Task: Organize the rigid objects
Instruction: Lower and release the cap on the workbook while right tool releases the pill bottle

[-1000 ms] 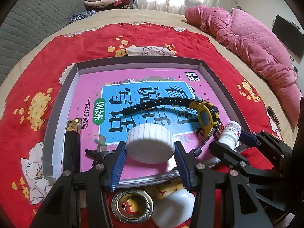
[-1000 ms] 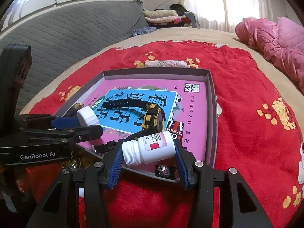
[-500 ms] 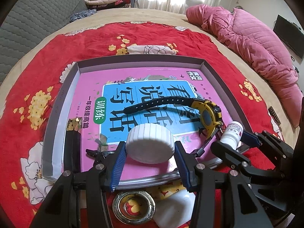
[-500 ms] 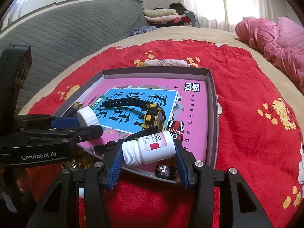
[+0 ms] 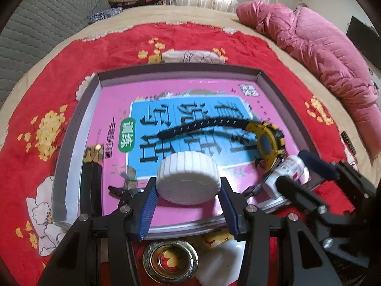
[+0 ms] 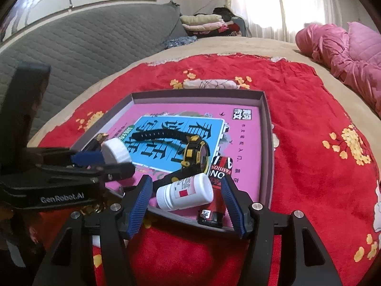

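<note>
Pill bottle [image 6: 185, 191], white with a red-marked label, lies on its side at the near rim of the grey tray [image 6: 197, 94], its cap pointing to 9 o'clock. It sits between the jaws of the right gripper [image 6: 186, 182]. These jaws are released, with a visible gap on each side of the bottle.

At 10 o'clock from the bottle, the left gripper [image 5: 188, 186] has its jaws clenched on a white ribbed cap [image 5: 188, 178]. The cap is held over the near part of the tray.

A pink book [image 6: 247, 140] with a blue panel covers the tray floor. A yellow-and-black watch [image 6: 197, 155] lies on the book at 12 o'clock from the bottle, its strap running toward 10 o'clock. A small black item [image 6: 210, 215] lies at 5 o'clock, just beside the bottle.

Outside the tray, a metal ring [image 5: 170, 259] rests on the red flowered blanket [image 6: 309, 109] below the left gripper. The blanket covers the bed. A pink quilt [image 5: 321, 54] lies at 2 o'clock, well apart.
</note>
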Action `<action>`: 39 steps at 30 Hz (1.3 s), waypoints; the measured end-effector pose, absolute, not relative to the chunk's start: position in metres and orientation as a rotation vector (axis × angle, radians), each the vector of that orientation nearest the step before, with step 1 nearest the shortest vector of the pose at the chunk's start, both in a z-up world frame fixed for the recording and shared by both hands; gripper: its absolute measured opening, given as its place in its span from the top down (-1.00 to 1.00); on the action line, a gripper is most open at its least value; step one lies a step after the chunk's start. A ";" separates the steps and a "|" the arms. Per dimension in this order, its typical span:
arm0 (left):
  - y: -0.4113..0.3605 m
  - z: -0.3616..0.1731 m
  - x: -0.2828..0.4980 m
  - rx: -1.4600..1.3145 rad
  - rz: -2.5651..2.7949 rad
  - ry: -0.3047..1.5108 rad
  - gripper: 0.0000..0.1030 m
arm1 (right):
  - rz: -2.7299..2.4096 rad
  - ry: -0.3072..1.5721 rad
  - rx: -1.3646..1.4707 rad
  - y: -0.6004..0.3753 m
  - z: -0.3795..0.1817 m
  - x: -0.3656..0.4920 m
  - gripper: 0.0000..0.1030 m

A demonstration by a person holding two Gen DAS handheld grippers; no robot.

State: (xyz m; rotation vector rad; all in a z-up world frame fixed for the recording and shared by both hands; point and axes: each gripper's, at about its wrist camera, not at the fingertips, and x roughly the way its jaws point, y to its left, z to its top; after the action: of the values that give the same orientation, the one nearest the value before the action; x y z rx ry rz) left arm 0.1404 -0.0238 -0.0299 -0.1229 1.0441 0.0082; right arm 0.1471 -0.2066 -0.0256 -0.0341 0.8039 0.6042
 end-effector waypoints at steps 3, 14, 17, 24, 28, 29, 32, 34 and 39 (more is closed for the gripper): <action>-0.023 -0.033 0.140 -0.129 0.012 1.053 0.02 | 0.597 0.806 -0.015 -0.210 -0.025 0.149 -0.22; -0.020 -0.031 0.136 -0.135 0.018 1.052 0.02 | 0.603 0.802 -0.009 -0.210 -0.024 0.148 -0.23; -0.020 -0.030 0.135 -0.136 0.018 1.052 0.02 | 0.602 0.804 -0.006 -0.210 -0.024 0.149 -0.24; -0.018 -0.028 0.134 -0.142 0.015 1.044 0.02 | 0.601 0.802 -0.003 -0.210 -0.024 0.149 -0.26; -0.018 -0.027 0.133 -0.144 0.014 1.043 0.02 | 0.601 0.799 0.000 -0.210 -0.024 0.149 -0.33; -0.018 -0.027 0.132 -0.145 0.014 1.042 0.02 | 0.601 0.799 0.001 -0.210 -0.024 0.150 -0.33; -0.018 -0.026 0.132 -0.150 0.014 1.040 0.02 | 0.600 0.802 0.003 -0.210 -0.024 0.150 -0.34; -0.018 -0.026 0.131 -0.150 0.014 1.039 0.02 | 0.598 0.798 0.001 -0.211 -0.024 0.150 -0.34; -0.017 -0.025 0.131 -0.152 0.015 1.039 0.02 | 0.598 0.792 0.006 -0.211 -0.024 0.149 -0.34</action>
State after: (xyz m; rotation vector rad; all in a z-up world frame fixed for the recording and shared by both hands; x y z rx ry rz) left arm 0.1307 -0.0170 -0.0254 -0.1523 1.0386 0.0153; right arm 0.1495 -0.2108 -0.0239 0.0055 0.7923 0.5983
